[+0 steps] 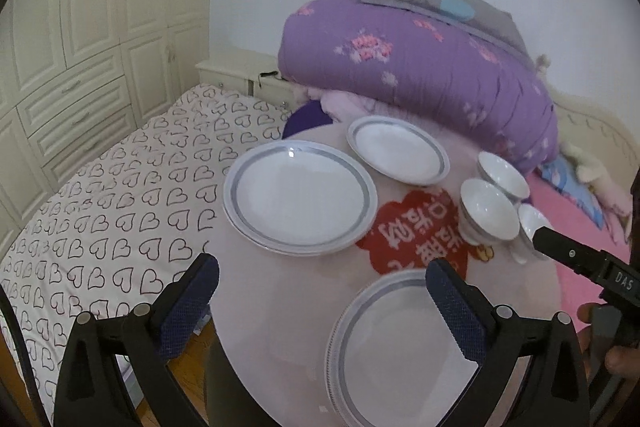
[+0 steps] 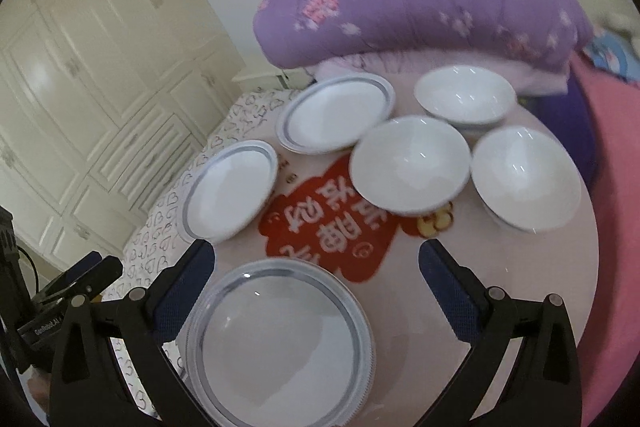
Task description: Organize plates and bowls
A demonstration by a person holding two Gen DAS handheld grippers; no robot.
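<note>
Showing left gripper [image 1: 322, 291] and right gripper [image 2: 316, 267] both spread wide, nothing held, above round table [image 2: 520, 267], three plates, three bowls, nearest plate [image 2: 280, 343] possibly stacked.

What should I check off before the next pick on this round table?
1. Left gripper open and holding nothing: ok.
2. Right gripper open and holding nothing: ok.
3. Near plate lies flat on the table, apparently atop another plate: ok, count cannot tell.
4. Left plate and far plate lie apart, not yet stacked: not ok.
5. Three bowls, the middle bowl, the far bowl and the right bowl, stand upright and unnested: not ok.
6. Left plate overhangs the table edge toward the bed: cannot tell.
</note>
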